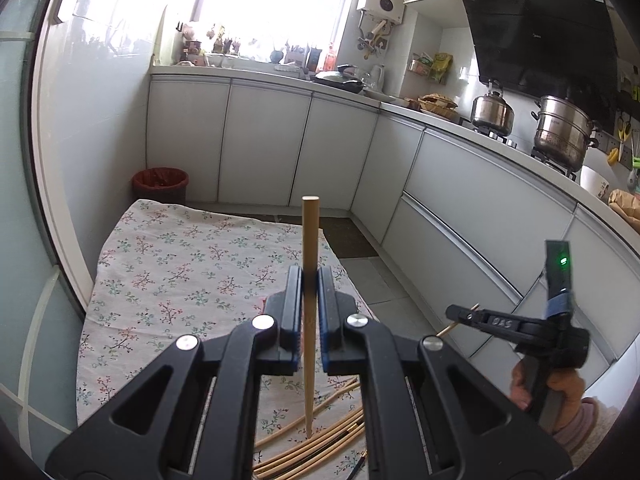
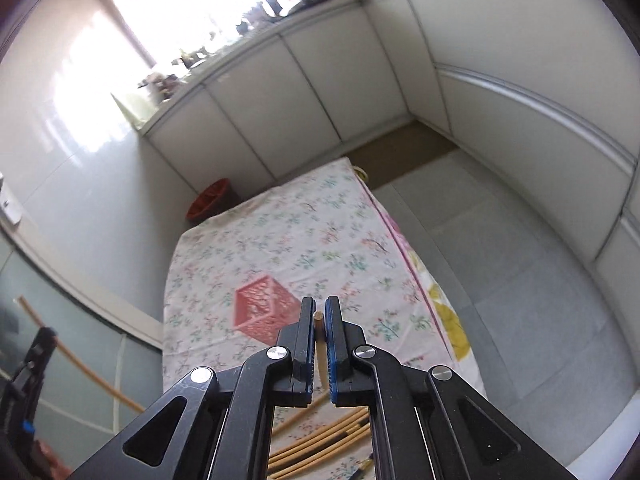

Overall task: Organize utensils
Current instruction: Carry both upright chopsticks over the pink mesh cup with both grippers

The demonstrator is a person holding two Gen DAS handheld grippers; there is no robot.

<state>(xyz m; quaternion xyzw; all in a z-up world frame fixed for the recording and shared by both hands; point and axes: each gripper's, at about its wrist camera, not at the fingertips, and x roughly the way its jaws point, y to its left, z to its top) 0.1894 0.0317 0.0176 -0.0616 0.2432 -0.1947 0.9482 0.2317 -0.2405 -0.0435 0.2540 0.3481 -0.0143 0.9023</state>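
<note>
Wooden chopstick clamped upright in left jaws | right jaws grip another chopstick

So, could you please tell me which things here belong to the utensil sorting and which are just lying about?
Job: chopstick in left gripper; chopstick in right gripper; loose chopsticks; red basket.
Lying about: bin; kettle; steamer pot.

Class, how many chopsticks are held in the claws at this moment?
2. One tan wooden chopstick stands upright in the left claw; another chopstick sits in the right claw. More lie loose below, partly hidden.
</note>
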